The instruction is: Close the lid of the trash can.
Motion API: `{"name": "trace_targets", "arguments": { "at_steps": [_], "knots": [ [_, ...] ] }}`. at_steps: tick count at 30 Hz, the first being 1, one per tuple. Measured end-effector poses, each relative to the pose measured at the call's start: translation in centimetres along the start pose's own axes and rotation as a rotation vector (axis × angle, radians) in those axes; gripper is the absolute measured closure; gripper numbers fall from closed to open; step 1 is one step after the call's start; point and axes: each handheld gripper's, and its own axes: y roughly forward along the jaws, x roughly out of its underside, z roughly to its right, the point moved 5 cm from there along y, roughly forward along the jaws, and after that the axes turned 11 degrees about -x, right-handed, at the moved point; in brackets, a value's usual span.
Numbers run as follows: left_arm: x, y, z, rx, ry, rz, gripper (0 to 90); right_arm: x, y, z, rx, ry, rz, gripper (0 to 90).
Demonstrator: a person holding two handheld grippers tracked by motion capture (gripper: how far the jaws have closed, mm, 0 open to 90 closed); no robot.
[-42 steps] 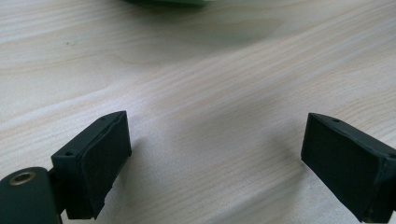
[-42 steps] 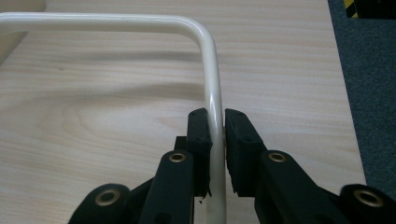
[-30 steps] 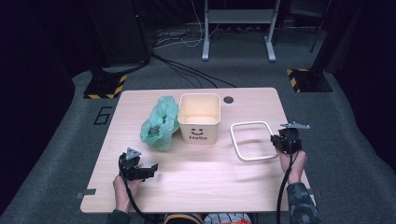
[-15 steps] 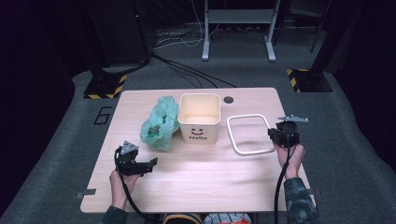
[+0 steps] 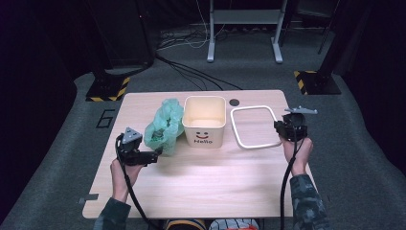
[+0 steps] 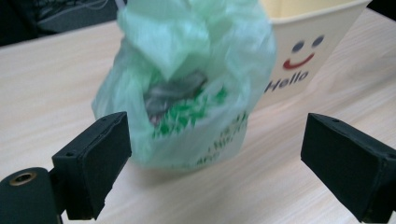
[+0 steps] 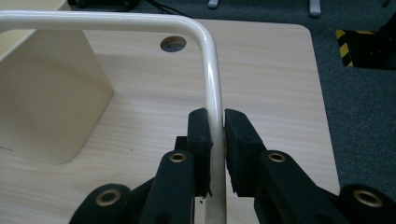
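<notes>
Right gripper view: right gripper (image 7: 216, 135) clamping white frame (image 7: 212, 84) on its rail, looking rigid, slick. Left gripper (image 6: 215, 163) gaping before green bag (image 6: 187, 88), likely soft, crumpling; pinching bunched top.

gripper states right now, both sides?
Left gripper: open, jaws wide apart in front of the green bag, holding nothing.
Right gripper: shut on the white frame.

Green bag (image 6: 187, 88) being blurred in left gripper view, printing on it unreadable, dark contents inside not identifiable. Cream bin (image 6: 308, 42) being cut off by top edge there. White frame (image 7: 212, 93) being cut by left and bottom edges in right gripper view, gripped stretch being hidden between jaws.
</notes>
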Motion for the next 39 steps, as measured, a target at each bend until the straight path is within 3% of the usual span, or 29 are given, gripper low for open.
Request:
{"name": "trace_targets", "arguments": {
  "at_steps": [5, 10, 19, 29, 32, 39],
  "knots": [
    [-2.3, -0.1, 0.5, 0.007, 0.022, 0.015, 9.4, -1.6, -0.2, -0.8, 0.001, -0.019, 0.006, 81.2],
    [-3.9, 0.9, 0.6, 0.029, 0.028, -0.004, 9.6, -2.6, 0.5, -1.7, 0.010, -0.045, -0.008, 81.2],
    [-7.9, 2.4, 1.7, 0.080, 0.022, -0.008, 10.8, -4.5, 2.1, -3.5, -0.011, -0.032, -0.010, 81.2],
    [-12.6, 4.3, 4.5, 0.079, 0.028, -0.012, 14.7, -6.2, 3.8, -6.6, -0.033, -0.035, -0.021, 81.2],
    [-13.3, 5.2, 5.4, 0.072, 0.041, -0.032, 15.5, -6.5, 4.4, -7.2, -0.038, -0.025, -0.026, 81.3],
    [-14.5, 7.8, 7.1, 0.082, 0.023, -0.078, 15.1, -6.5, 5.9, -8.7, -0.036, -0.003, -0.039, 81.2]
  ]
}}
